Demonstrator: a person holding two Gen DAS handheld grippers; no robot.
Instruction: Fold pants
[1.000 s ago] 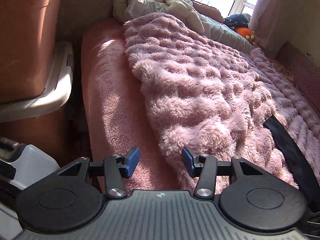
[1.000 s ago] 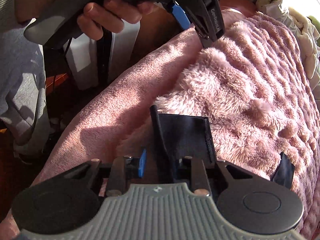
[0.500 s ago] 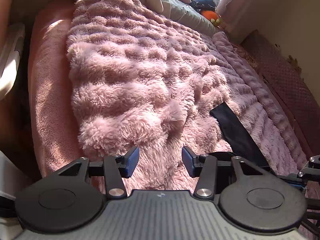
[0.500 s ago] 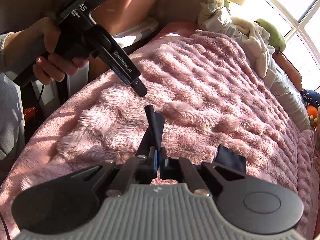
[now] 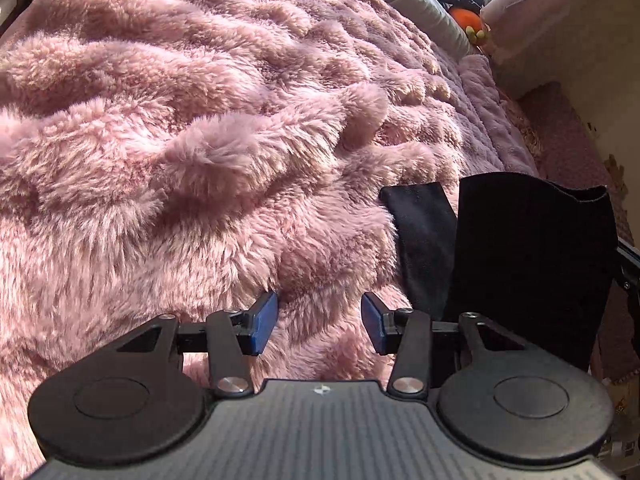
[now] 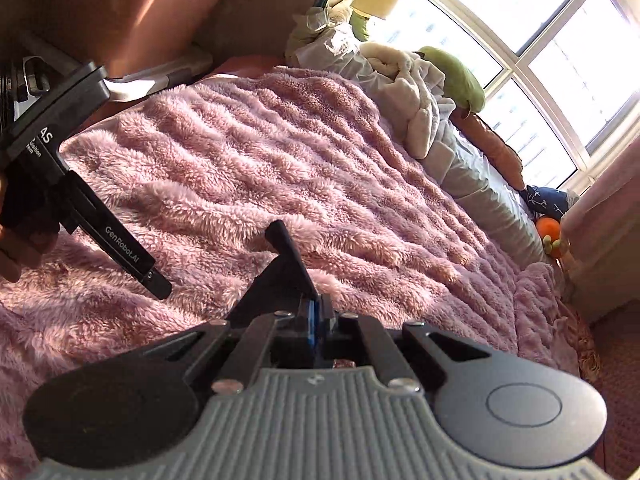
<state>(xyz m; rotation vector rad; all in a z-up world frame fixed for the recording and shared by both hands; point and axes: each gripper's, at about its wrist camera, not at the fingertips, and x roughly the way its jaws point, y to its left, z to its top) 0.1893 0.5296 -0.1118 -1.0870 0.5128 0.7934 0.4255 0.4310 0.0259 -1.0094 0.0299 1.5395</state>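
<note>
The black pants (image 5: 532,264) hang lifted at the right of the left wrist view, with one strip (image 5: 424,236) trailing onto the fluffy pink blanket (image 5: 208,128). My right gripper (image 6: 316,320) is shut on a fold of the pants (image 6: 286,252), which sticks up between its blue pads. My left gripper (image 5: 318,322) is open and empty, low over the blanket just left of the pants. It also shows in the right wrist view (image 6: 156,284), at the left, above the blanket.
A pile of pale bedding (image 6: 400,80) and a green cushion (image 6: 456,76) lie at the head of the bed by the window. A dark pillow (image 6: 548,200) and an orange toy (image 6: 548,232) sit in the far corner. A white bin (image 6: 160,76) stands beside the bed.
My right gripper has shut on the pants and lifted them off the blanket. My left gripper has swung right, from the bed's edge to beside the hanging pants.
</note>
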